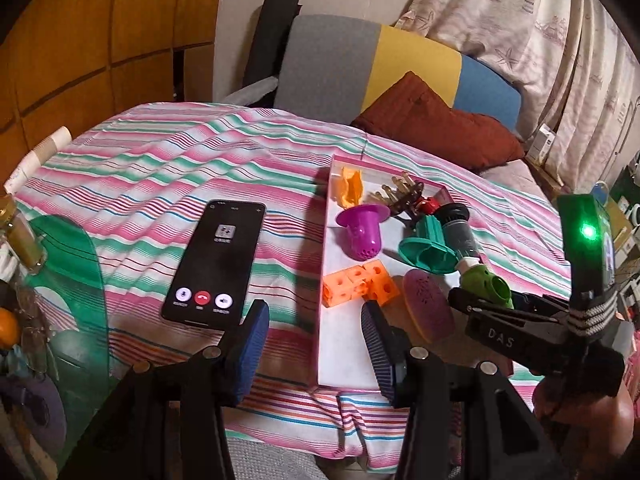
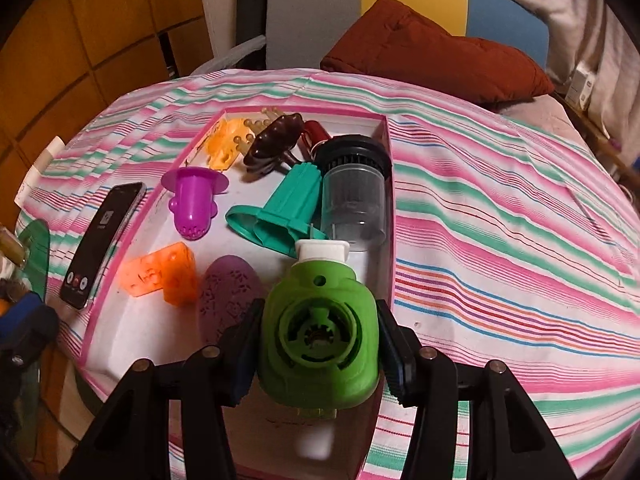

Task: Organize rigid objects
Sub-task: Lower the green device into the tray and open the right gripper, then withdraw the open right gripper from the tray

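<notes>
The right gripper (image 2: 318, 354) has its jaws closed on a green plastic piece (image 2: 318, 336), squeezing its rounded sides and holding it over the near right part of the pink-rimmed tray (image 2: 390, 184), apparently just above the tray floor; whether it touches the floor I cannot tell. The rounded shell gives the pads little flat to bite on, so the piece could twist or slip out if it is tipped or knocked. Ahead of it the room is tight: its white cap is close to the teal funnel (image 2: 288, 208) and the clear cylinder (image 2: 354, 200), and pushing forward would likely shove both. To its left lies the purple oval disc (image 2: 228, 296), then the orange cube block (image 2: 164, 276), so a leftward swing risks scraping them. The tray's right wall is just beside the piece and could catch it on a low exit. The open spot is the bare tray floor near the front edge. The left gripper (image 1: 316, 340) hangs with jaws wide apart and empty, straddling the tray's left rim, with a phone (image 1: 214, 262) lying on the striped table (image 1: 160, 160) close to its left finger, at risk from a careless drop.
</notes>
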`<state>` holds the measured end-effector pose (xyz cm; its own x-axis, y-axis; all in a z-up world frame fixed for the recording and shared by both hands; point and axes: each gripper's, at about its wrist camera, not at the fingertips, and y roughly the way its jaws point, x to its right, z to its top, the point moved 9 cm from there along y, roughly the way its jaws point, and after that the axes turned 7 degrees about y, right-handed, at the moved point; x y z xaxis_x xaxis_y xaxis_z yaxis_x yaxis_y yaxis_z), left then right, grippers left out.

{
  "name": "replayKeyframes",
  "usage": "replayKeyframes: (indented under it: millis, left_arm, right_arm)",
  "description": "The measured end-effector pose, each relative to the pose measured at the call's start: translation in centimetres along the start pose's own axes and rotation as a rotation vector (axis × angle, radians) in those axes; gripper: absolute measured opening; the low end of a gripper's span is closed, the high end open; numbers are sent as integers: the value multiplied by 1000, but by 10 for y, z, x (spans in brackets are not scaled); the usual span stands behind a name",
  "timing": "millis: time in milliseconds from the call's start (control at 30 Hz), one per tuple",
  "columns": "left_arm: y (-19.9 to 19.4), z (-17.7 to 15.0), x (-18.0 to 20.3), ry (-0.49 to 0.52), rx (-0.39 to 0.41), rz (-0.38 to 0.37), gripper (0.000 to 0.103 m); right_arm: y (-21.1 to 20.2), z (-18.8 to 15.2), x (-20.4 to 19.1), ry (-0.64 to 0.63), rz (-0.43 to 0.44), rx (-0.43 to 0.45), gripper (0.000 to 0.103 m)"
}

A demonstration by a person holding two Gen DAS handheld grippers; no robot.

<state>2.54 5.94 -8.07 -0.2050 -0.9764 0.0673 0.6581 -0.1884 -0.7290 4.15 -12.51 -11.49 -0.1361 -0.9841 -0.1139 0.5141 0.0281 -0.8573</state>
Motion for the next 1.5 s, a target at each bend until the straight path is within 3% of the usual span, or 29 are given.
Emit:
replayKeyframes:
  millis: [167, 300, 700, 867, 1133, 1500]
  left_arm:
    - [-4, 4, -2, 14, 12, 43, 48]
    - [-4, 4, 0, 20, 4, 49, 48]
    - [-12, 10, 4, 21, 10, 78, 48]
    - [-14, 13, 6, 53, -13, 123, 48]
    - [-23, 19, -1, 32, -4, 162, 48]
    - [-29, 27, -11, -14, 1, 197, 48]
  right_arm:
    - [-10, -9, -7, -29, 48, -27, 60]
    - [-26, -9, -7, -11, 68, 6, 63]
    - [-44, -5, -5, 4, 68, 40, 64]
    - [-65, 2, -16, -15, 69, 88, 74]
    - [-85, 12, -29, -14, 84, 129, 101]
    - [-79, 18, -25, 40, 38, 102, 103]
